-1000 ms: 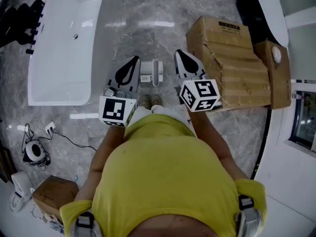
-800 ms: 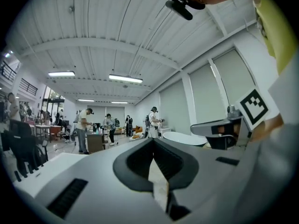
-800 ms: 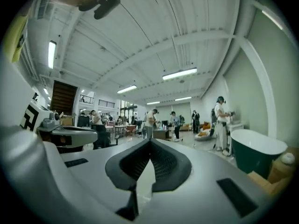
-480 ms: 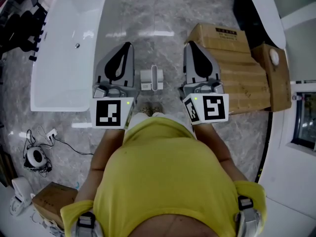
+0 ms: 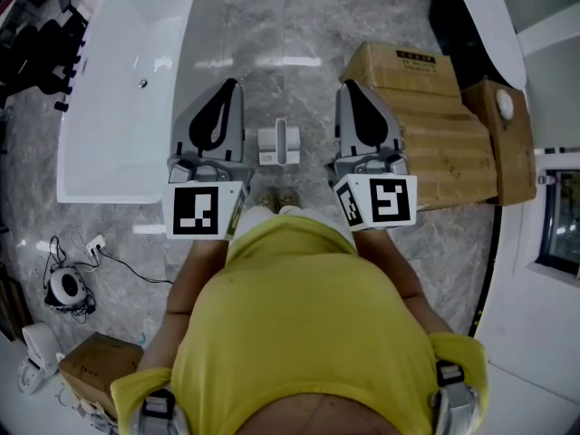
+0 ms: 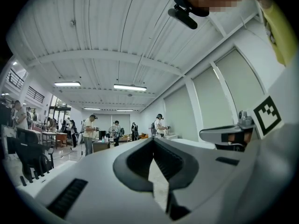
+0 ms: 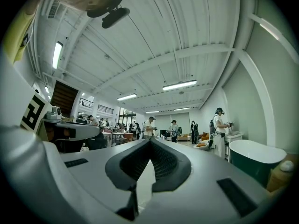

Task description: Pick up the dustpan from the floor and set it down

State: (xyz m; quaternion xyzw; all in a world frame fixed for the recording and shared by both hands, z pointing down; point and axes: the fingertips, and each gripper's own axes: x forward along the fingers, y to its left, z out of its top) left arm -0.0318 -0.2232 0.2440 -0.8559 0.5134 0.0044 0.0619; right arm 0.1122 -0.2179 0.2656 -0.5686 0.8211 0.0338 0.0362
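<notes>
The dustpan (image 5: pixel 279 145) is a small white piece lying on the grey marble floor, just ahead of the person's shoes, seen only in the head view. My left gripper (image 5: pixel 232 85) is held up to its left and my right gripper (image 5: pixel 350 87) to its right, both well above the floor and clear of the dustpan. Both point level across the room. In the left gripper view the left gripper (image 6: pixel 153 139) has its tips meeting with nothing between them. The right gripper (image 7: pixel 149 141) looks the same in its own view, shut and empty.
A white bathtub (image 5: pixel 118 89) lies on the left and flattened cardboard boxes (image 5: pixel 435 125) on the right. A dark tub (image 5: pixel 480 25) curves at the upper right. Cables with a round device (image 5: pixel 63 284) and a small box (image 5: pixel 95 356) sit lower left. Several people (image 7: pixel 149 127) stand far off.
Both grippers have risen toward the head camera and levelled out since a second ago, then held still. The dustpan has stayed on the floor.
</notes>
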